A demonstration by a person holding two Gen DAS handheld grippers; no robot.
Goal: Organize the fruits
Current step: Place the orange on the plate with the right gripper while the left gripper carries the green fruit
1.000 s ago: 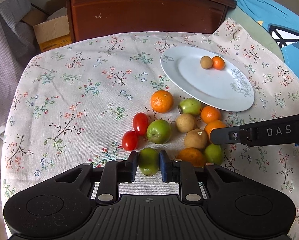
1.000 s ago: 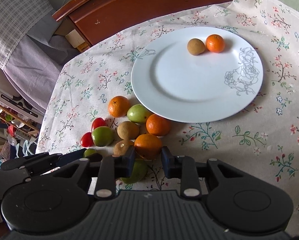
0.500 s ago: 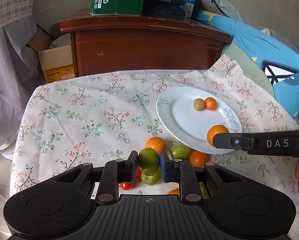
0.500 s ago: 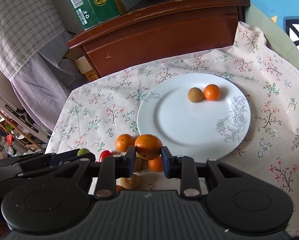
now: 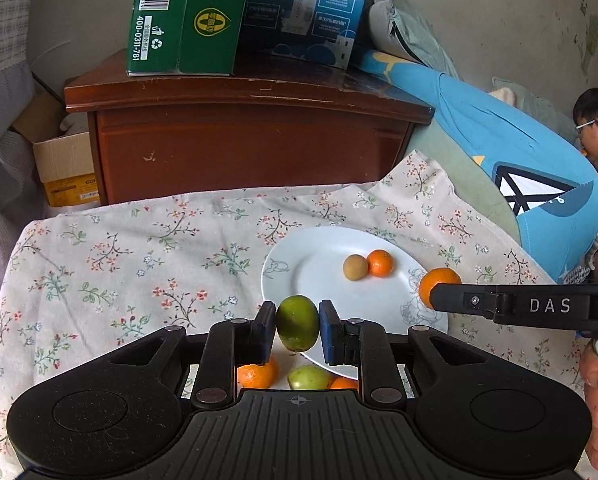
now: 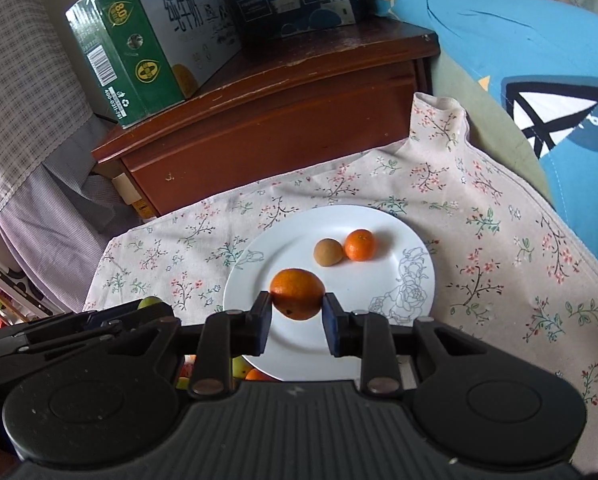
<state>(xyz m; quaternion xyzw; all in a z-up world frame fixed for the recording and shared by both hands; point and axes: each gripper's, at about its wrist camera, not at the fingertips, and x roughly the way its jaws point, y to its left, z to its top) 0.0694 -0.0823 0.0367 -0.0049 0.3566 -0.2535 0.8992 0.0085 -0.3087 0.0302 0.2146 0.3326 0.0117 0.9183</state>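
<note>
Green fruit [image 5: 297,328] clamped in left gripper [image 5: 297,330], lower centre of frame, near plate [image 5: 299,276] edge. Orange [image 6: 297,294] pinched in right gripper [image 6: 297,312] over plate. Plate holds brown fruit [image 5: 355,267], small orange [image 5: 379,263]. Judged early: loose fruits [image 5: 311,377] low in frame left to move.

Your left gripper [image 5: 297,329] clamps green fruit [image 5: 297,328] over plate [image 5: 319,280] edge; right gripper [image 5: 439,292] carries orange [image 5: 433,282].
</note>
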